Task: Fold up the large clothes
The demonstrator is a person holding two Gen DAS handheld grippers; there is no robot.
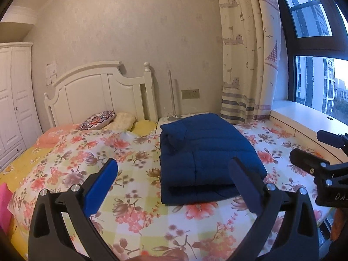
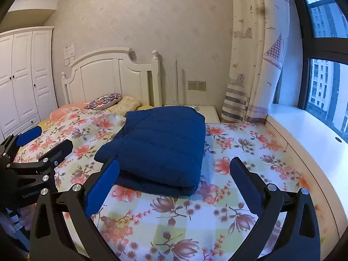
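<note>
A dark blue padded jacket (image 1: 204,154) lies folded into a thick rectangle on the floral bedspread (image 1: 134,195); it also shows in the right wrist view (image 2: 161,148). My left gripper (image 1: 174,169) is open and empty, held above the bed just in front of the jacket's near fold. My right gripper (image 2: 176,169) is open and empty, above the bed at the jacket's near right corner. The right gripper also shows at the right edge of the left wrist view (image 1: 308,150), and the left gripper at the left edge of the right wrist view (image 2: 47,139).
A white headboard (image 1: 97,95) with pillows (image 1: 97,119) stands at the far end. A white nightstand (image 2: 206,113) sits behind the jacket. A curtain (image 1: 245,65) and a window ledge (image 2: 304,134) run along the right. A white wardrobe (image 2: 24,80) stands at the left.
</note>
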